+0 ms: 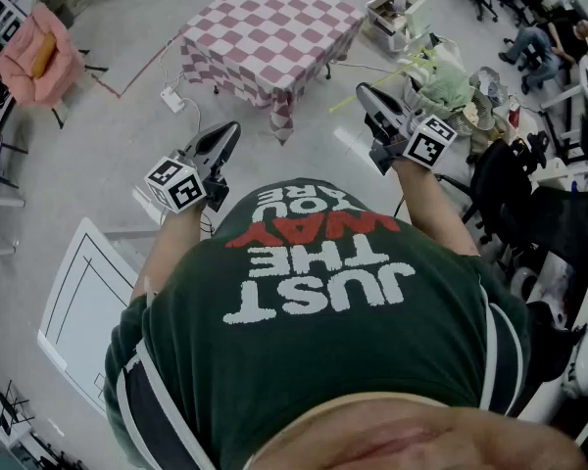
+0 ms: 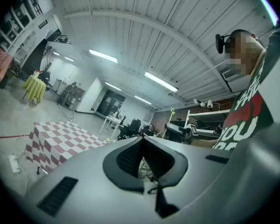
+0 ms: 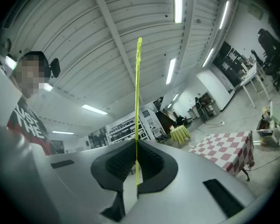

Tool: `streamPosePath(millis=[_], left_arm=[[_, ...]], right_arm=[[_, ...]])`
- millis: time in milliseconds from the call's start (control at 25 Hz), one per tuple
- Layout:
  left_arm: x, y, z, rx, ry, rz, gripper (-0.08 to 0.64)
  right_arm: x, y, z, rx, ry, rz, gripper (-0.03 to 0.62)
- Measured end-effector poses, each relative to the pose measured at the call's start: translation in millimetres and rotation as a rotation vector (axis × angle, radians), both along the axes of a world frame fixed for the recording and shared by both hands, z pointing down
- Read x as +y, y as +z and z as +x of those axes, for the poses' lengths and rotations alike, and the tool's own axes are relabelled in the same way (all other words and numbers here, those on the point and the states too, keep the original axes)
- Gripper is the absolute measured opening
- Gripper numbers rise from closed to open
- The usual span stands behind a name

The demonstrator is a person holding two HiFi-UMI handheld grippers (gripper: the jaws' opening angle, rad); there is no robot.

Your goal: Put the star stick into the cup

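Observation:
The star stick (image 3: 137, 106) is a thin yellow-green rod. It stands straight up out of my right gripper (image 3: 136, 146), which is shut on its lower end; its top reaches toward the ceiling in the right gripper view. In the head view my right gripper (image 1: 363, 91) is held out ahead at chest height, right of centre. My left gripper (image 1: 232, 132) is held out on the left, pointing toward the checkered table. In the left gripper view the left gripper (image 2: 142, 141) has its tips together and nothing between them. No cup shows in any view.
A table with a red-and-white checkered cloth (image 1: 269, 27) stands ahead on the grey floor. A power strip (image 1: 173, 98) lies near its left leg. A white board (image 1: 83, 302) lies at lower left, a pink-draped chair (image 1: 34, 57) at far left, and cluttered gear (image 1: 451, 81) at right.

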State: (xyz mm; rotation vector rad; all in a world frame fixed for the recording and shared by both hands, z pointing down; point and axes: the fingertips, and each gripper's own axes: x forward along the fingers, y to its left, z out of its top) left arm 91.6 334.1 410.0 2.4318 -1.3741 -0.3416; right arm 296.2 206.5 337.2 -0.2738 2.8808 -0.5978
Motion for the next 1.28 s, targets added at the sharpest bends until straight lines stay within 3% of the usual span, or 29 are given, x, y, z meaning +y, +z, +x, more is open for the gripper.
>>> streamPosePath(millis=[800,1280], left_arm=[[-16,-5,27,-0.016,0.01,0.002,0.011],[-34,-4,93,-0.018,0.051,-0.004,0.011]], right_arm=[[-9,-8,21,-0.002,-0.012,0.035,0.041],[-20,-13,81,-0.01,-0.004,0.05,0.041]])
